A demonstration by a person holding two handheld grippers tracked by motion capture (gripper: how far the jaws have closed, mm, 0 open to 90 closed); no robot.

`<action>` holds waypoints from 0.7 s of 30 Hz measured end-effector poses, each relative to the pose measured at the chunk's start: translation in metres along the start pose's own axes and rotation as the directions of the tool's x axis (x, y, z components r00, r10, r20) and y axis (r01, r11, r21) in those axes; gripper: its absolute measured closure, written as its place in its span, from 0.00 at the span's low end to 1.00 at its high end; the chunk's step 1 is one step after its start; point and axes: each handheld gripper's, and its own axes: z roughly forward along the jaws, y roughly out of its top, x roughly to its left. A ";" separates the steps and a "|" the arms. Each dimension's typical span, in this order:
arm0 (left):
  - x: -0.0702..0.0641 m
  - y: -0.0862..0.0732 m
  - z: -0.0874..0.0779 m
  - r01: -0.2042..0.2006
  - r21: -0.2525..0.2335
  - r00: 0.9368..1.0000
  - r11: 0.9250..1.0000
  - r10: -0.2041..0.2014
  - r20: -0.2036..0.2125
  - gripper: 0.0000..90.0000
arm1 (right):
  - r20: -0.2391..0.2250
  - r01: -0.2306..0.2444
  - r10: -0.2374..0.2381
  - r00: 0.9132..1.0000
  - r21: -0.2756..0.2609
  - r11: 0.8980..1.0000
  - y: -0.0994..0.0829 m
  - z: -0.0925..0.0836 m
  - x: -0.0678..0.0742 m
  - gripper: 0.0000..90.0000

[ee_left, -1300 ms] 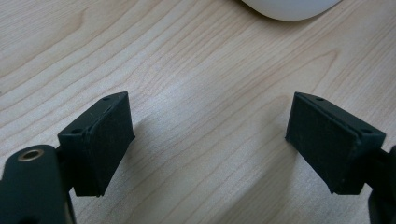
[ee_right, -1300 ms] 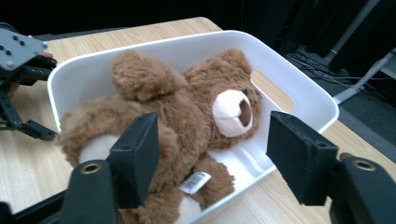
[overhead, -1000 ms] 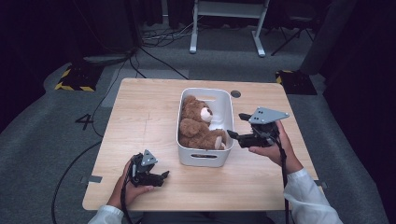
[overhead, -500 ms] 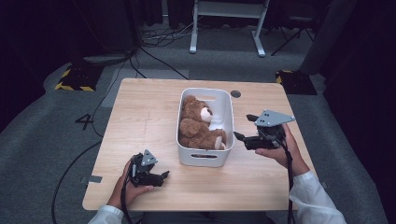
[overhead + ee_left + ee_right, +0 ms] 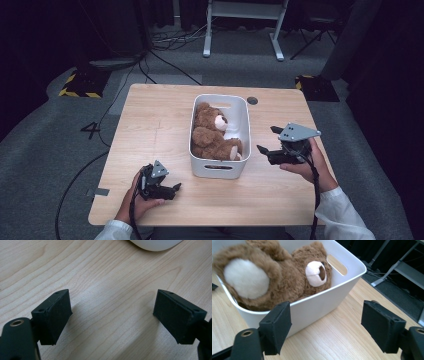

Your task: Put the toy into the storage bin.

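Note:
A brown teddy bear lies in a white bin at the middle of the wooden table. My right gripper hovers just right of the bin, pointing at its side; its jaws have just been opening and nothing is between them. In the right gripper view the bear fills the bin ahead of the open right gripper. My left gripper rests near the table's front left, open. The left gripper view has the left gripper over bare wood, with the bin's corner beyond.
A small dark round hole sits in the tabletop behind the bin. Cables and a metal stand are on the floor past the far edge. Yellow-black striped blocks lie at the left.
My right gripper has drawn back to the right, away from the bin's side, and slightly lower. The left gripper and the bear have not moved.

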 end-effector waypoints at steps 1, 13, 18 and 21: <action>0.000 0.000 0.000 -0.002 0.000 1.000 1.000 0.003 -0.001 0.17 | 0.001 -0.001 0.001 1.000 0.002 1.000 -0.002 0.000 0.000 0.27; 0.000 0.000 0.000 -0.002 0.000 1.000 1.000 0.002 -0.001 0.17 | -0.001 0.006 -0.006 1.000 0.028 1.000 -0.021 -0.001 0.000 0.27; 0.000 0.000 0.000 -0.002 0.000 1.000 1.000 0.002 -0.001 0.17 | -0.009 0.007 -0.006 1.000 0.037 0.999 -0.029 0.000 0.001 0.26; 0.000 0.000 0.000 -0.003 0.000 1.000 1.000 0.003 -0.001 0.17 | -0.011 0.002 -0.001 1.000 0.043 0.999 -0.033 0.002 0.002 0.26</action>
